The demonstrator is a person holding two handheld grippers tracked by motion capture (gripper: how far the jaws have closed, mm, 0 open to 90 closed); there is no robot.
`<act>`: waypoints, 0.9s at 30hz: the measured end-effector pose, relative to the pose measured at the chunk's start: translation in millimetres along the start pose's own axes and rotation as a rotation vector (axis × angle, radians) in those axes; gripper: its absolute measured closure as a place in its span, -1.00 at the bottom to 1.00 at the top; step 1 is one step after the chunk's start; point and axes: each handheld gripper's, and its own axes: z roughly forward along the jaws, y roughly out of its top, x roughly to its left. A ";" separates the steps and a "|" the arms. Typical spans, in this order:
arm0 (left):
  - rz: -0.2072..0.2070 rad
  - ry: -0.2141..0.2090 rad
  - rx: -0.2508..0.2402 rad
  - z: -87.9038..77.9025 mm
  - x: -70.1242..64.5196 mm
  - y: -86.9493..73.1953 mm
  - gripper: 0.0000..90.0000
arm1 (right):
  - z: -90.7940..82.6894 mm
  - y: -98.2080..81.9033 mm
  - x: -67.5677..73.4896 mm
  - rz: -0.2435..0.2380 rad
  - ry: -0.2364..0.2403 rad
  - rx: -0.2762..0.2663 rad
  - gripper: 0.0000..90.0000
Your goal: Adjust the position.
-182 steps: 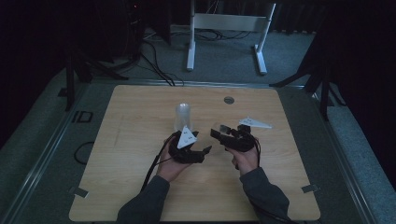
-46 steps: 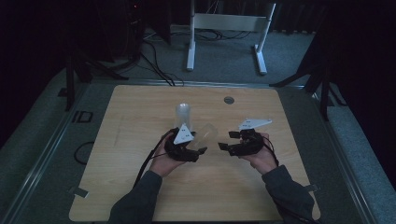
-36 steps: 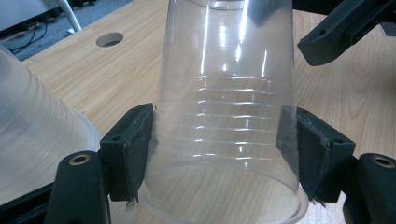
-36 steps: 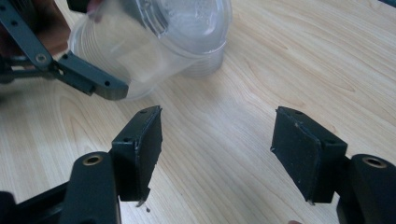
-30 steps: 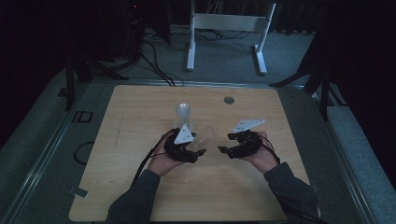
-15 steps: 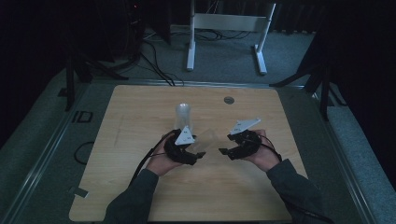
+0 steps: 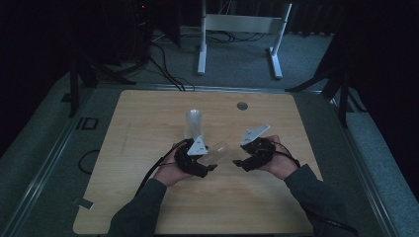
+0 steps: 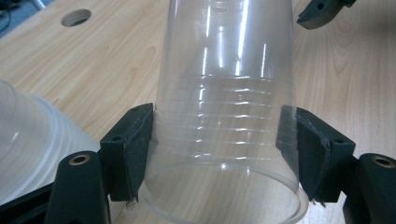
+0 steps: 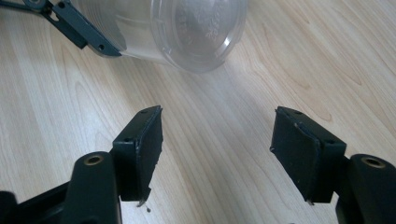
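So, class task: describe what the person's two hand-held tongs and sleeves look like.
Both the left tongs and right tongs are black, each topped by a grey three-cornered plate. Their jaws carry flat black pads bolted on with brass-coloured pivots. Black cables trail back. The sleeves are dark grey.

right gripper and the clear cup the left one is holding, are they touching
Apart. In the right gripper view the right gripper has nothing between its pads, and bare table shows between them and the clear cup.
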 end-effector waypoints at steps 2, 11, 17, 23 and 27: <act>0.014 -0.005 0.013 0.2 -0.2 0.3 -0.36 | -0.1 1.0 0.6 -0.013 -0.004 0.012 -0.23; 0.050 -0.027 0.048 3.7 -2.9 3.4 -0.36 | -4.9 5.3 3.4 -0.073 -0.005 0.044 -0.08; 0.063 -0.028 0.066 5.6 -3.4 3.5 -0.36 | -9.3 7.2 2.1 -0.097 0.008 0.058 0.00; 0.079 -0.037 0.087 7.6 -5.0 4.4 -0.36 | -10.4 8.6 2.0 -0.119 0.015 0.088 0.01; 0.095 -0.042 0.100 9.2 -6.2 5.0 -0.36 | -8.9 10.3 3.7 -0.141 0.031 0.138 -0.02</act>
